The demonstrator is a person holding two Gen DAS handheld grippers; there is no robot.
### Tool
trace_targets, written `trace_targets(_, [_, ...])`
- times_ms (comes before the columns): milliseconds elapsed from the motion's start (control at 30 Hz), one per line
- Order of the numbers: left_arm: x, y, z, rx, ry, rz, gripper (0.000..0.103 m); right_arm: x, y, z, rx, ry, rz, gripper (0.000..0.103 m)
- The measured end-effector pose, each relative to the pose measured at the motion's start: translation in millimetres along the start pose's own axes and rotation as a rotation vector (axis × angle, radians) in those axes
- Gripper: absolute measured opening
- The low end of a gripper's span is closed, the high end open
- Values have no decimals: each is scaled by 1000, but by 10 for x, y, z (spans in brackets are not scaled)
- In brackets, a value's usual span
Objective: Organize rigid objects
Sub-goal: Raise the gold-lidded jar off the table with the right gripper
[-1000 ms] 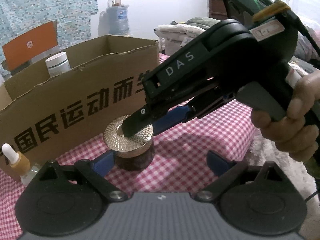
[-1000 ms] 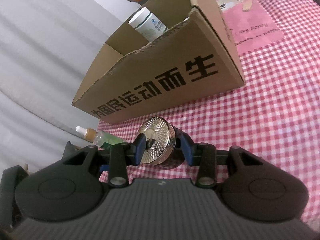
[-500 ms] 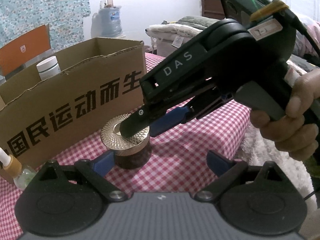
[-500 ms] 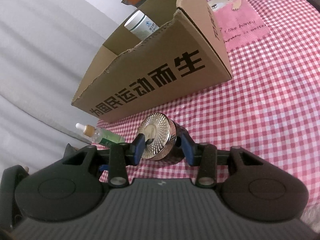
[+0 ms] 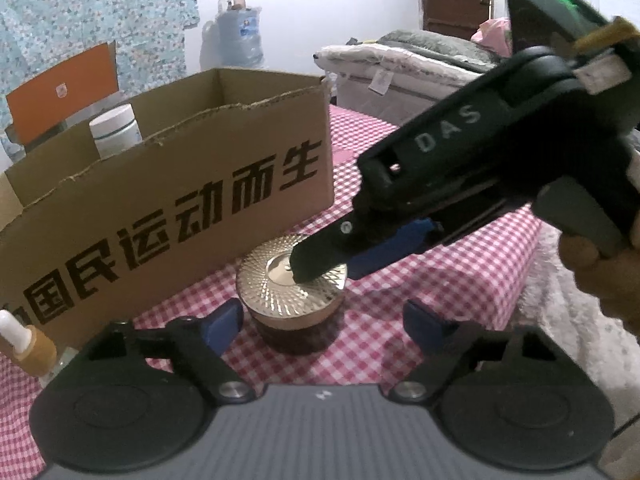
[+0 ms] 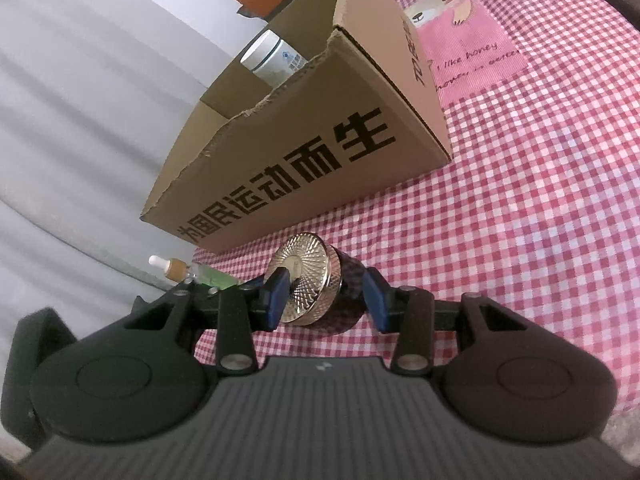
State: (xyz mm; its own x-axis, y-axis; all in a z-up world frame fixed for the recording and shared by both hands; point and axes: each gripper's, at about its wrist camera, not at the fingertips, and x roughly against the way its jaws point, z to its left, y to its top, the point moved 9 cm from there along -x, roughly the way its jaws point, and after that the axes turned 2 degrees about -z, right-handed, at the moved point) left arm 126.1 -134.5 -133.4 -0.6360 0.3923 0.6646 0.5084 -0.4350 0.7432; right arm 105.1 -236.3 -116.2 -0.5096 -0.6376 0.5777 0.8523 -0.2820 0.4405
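Note:
A dark round jar with a ribbed gold lid (image 5: pixel 290 286) stands on the pink checked cloth in front of an open cardboard box (image 5: pixel 168 184). My right gripper (image 6: pixel 324 294) has its blue pads around the jar (image 6: pixel 320 284), one pad on the lid and one on the base, shut on it. In the left wrist view the right gripper (image 5: pixel 320 260) reaches over the lid from the right. My left gripper (image 5: pixel 320 320) is open, its pads on either side of the jar and apart from it. A white bottle (image 5: pixel 116 130) stands in the box.
A dropper bottle with a tan collar (image 5: pixel 28 344) lies at the box's left end, also in the right wrist view (image 6: pixel 188 274). A pink cartoon patch (image 6: pixel 464 40) lies beyond the box. The table's right edge (image 5: pixel 532 264) borders a white fluffy cover.
The box and jar look nearer and larger in both views. The right gripper keeps its hold on the jar. The left gripper stays open.

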Motion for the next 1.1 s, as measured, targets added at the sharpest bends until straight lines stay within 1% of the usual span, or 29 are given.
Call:
trace_targets(67, [-42, 10, 32, 8, 6, 7, 77, -19, 0, 8, -1, 3, 1, 41])
trace_targets(200, [-75, 34, 90, 28, 16, 10, 66, -37, -2, 21, 3, 8, 2, 41])
trace_targets(233, [-74, 39, 108, 32, 20, 8, 61, -40, -5, 23, 2, 10, 3, 41])
trace_targets(300, [-83, 54, 138, 41, 26, 7, 57, -48, -12, 29, 2, 12, 4, 41])
trace_targets(733, [9, -9, 86, 65, 15, 20, 57, 8, -70, 60, 8, 4, 13, 41])
trace_targets(900, [32, -28, 43, 52, 18, 30, 57, 52, -99, 77, 13, 6, 11, 42])
trace_targets(1033, [-18, -19, 30, 48, 19, 43, 58, 67, -102, 53, 3, -4, 13, 43])
trace_targets(1100, [-51, -7, 31, 48, 17, 45, 58, 67, -97, 35, -4, -9, 11, 45])
